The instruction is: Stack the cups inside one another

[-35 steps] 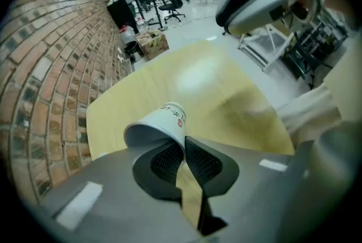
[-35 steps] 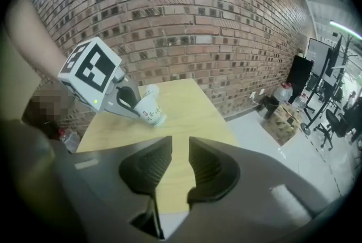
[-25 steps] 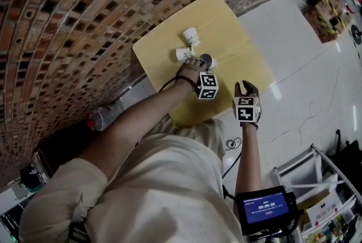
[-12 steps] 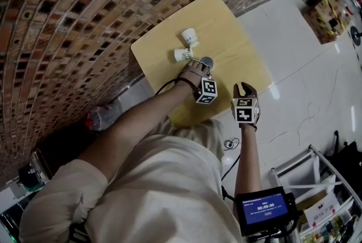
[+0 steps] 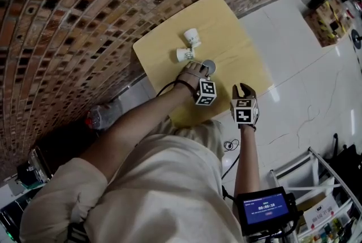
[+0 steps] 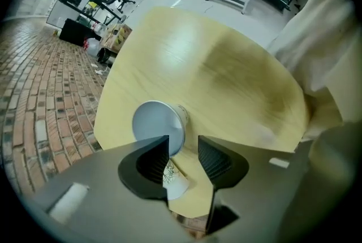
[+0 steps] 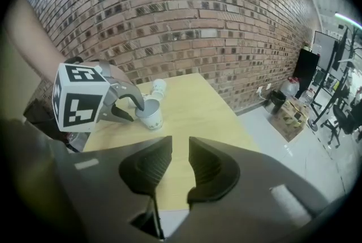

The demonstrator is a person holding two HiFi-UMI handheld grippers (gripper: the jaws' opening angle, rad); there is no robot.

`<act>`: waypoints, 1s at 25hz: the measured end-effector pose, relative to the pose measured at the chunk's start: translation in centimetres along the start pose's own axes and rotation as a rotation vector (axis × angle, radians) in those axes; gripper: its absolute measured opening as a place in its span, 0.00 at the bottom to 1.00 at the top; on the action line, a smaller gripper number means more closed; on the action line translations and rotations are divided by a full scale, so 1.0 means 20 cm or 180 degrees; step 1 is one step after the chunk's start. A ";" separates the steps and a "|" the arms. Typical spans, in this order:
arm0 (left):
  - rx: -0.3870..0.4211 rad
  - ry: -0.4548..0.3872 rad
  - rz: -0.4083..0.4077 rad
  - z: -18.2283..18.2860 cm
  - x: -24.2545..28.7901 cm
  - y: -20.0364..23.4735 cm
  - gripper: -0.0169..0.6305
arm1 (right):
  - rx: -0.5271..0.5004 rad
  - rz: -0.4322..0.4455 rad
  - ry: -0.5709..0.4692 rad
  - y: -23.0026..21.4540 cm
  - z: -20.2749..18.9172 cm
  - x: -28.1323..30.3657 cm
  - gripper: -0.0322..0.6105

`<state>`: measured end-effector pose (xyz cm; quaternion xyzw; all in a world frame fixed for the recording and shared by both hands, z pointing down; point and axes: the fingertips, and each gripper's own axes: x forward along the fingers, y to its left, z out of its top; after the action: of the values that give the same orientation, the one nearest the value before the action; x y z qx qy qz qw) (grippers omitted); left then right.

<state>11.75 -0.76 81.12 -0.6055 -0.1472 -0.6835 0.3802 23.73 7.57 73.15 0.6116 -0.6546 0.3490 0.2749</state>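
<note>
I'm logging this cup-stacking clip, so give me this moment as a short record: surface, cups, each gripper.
surface: light wooden table beside a brick wall
upright cup: white paper cup standing alone next to the left gripper
other cups: two white paper cups lying beyond it
left gripper: jaws apart, just opened; a bit of printed cup shows in the gap, not pinched
right gripper: jaws apart, empty, away from the cups
stacked: none visibly nested
</note>
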 end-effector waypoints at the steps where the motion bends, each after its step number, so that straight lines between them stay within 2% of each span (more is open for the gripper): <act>1: -0.0070 -0.0050 0.0010 0.00 -0.03 0.00 0.32 | 0.0006 0.0004 -0.0014 0.00 0.01 0.00 0.20; 5: -0.0497 -0.0416 0.0102 -0.04 -0.24 -0.04 0.39 | 0.0014 0.0012 -0.0097 0.00 0.04 -0.03 0.20; 10: -0.1655 -0.1272 0.0358 -0.14 -0.70 0.00 0.38 | -0.0075 0.0015 -0.0394 0.00 0.18 -0.11 0.20; 14: -0.2355 -0.1730 0.0579 -0.32 -0.95 0.08 0.36 | -0.0198 0.0000 -0.0653 0.01 0.32 -0.19 0.21; 19: -0.2840 -0.2269 0.0890 -0.52 -1.18 0.21 0.30 | -0.0309 -0.0026 -0.0901 0.08 0.47 -0.31 0.21; 25: -0.3451 -0.2666 0.0885 -0.72 -1.21 0.29 0.29 | -0.0390 -0.0131 -0.1186 0.19 0.65 -0.46 0.21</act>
<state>4.86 -5.83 53.60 -0.9356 0.1593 -0.3146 0.0197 21.75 2.81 57.62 0.6610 -0.7016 0.1835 0.1928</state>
